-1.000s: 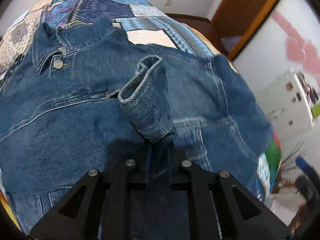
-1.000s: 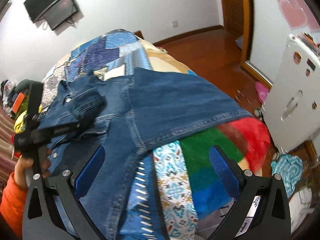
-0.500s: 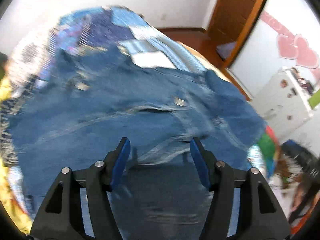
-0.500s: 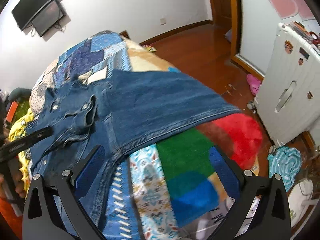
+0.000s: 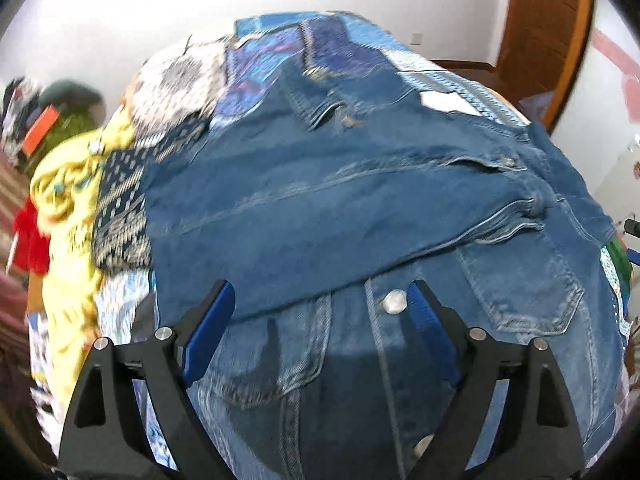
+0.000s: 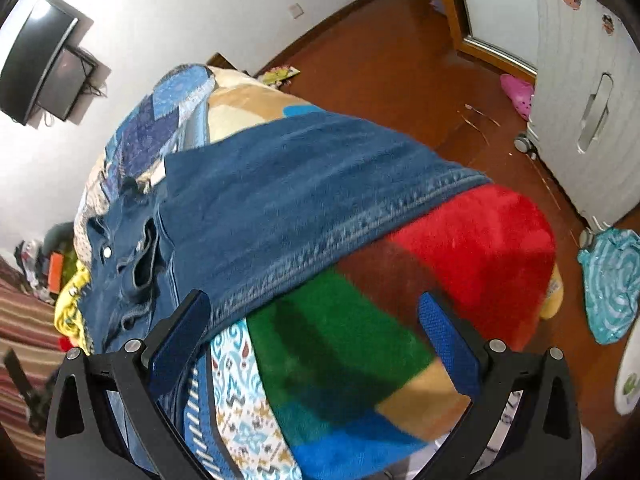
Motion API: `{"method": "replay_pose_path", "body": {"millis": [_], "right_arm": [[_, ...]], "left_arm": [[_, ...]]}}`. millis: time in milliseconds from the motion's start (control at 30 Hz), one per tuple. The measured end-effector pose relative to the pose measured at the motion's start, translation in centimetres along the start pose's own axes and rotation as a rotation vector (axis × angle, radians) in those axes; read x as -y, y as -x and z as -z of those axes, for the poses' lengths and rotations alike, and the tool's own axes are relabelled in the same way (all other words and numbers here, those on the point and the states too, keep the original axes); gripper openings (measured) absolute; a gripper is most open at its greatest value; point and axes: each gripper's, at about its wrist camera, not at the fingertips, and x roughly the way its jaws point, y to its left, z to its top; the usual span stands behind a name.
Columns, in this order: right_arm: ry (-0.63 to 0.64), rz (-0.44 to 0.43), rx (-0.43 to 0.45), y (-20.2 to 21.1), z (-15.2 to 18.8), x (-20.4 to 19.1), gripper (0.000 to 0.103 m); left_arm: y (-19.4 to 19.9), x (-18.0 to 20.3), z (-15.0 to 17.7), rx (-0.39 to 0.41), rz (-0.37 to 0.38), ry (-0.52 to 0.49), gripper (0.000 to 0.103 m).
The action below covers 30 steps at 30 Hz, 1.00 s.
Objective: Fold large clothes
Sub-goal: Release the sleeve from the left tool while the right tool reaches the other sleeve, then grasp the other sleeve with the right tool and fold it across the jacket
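Note:
A blue denim jacket (image 5: 360, 208) lies front up on a bed with a patchwork cover. One sleeve is folded across its chest, the cuff (image 5: 524, 204) resting at the right. My left gripper (image 5: 320, 320) is open and empty, hovering over the jacket's lower front near a metal button (image 5: 394, 302). In the right wrist view the other sleeve (image 6: 304, 200) lies spread out to the side over the bed's edge. My right gripper (image 6: 316, 336) is open and empty, just below that sleeve's stitched edge, over a colourful blanket (image 6: 360, 340).
Yellow and red clothes (image 5: 64, 208) are heaped at the bed's left side. A wooden floor (image 6: 400, 64), a white cabinet on wheels (image 6: 584, 92) and a teal bag (image 6: 612, 284) lie right of the bed. A wall-mounted screen (image 6: 44, 68) hangs behind.
My left gripper let go of the sleeve cuff, opened, and drew back; the sleeve now lies flat across the jacket. My right gripper moved closer to the other sleeve's edge.

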Motion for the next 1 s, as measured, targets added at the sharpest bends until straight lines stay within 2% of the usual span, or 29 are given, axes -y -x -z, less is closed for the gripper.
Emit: {"method": "replay_pose_path", "body": {"millis": [200, 267, 333, 367, 467, 533, 567, 600, 633, 767, 1000], "right_arm": [[-0.081, -0.079, -0.031, -1.1, -1.8, 1.3, 0.103], [-0.116, -0.107, -0.030, -1.6, -2.4, 2.0, 0.098], [-0.141, -0.108, -0.029, -2.1, -2.9, 2.4, 0.087], [-0.155, -0.109, -0.026, -2.4, -3.2, 2.6, 0.085], [-0.187, -0.088, -0.017, -3.4, -3.8, 3.4, 0.065], [-0.196, -0.057, -0.015, -3.8, -4.1, 3.8, 0.043], [-0.207, -0.044, -0.014, -3.9, -4.3, 4.1, 0.036], [-0.219, -0.035, -0.014, -3.9, -4.5, 4.3, 0.024], [-0.233, -0.031, -0.010, -3.8, -4.6, 4.5, 0.017], [-0.231, -0.069, 0.031, -2.1, -5.0, 3.9, 0.011], [-0.092, -0.170, 0.154, 3.5, -6.8, -2.4, 0.008]], "left_arm": [[-0.6, -2.4, 1.6, -0.029, 0.046, 0.158, 0.088], [-0.8, -2.8, 1.8, -0.036, 0.058, 0.190, 0.088], [-0.9, -3.0, 2.0, -0.041, 0.058, 0.203, 0.088], [-0.9, -3.0, 2.1, -0.043, 0.057, 0.205, 0.088], [-1.0, -3.1, 2.4, -0.051, 0.047, 0.207, 0.088], [-1.0, -3.1, 2.7, -0.054, 0.044, 0.205, 0.088], [-0.9, -3.1, 2.8, -0.052, 0.042, 0.203, 0.088], [-0.7, -3.1, 2.9, -0.050, 0.041, 0.201, 0.088], [-0.6, -3.2, 2.9, -0.049, 0.040, 0.199, 0.088], [0.1, -3.7, 3.1, -0.033, 0.055, 0.216, 0.088], [1.5, -4.7, 3.4, 0.005, 0.081, 0.247, 0.088]]}}
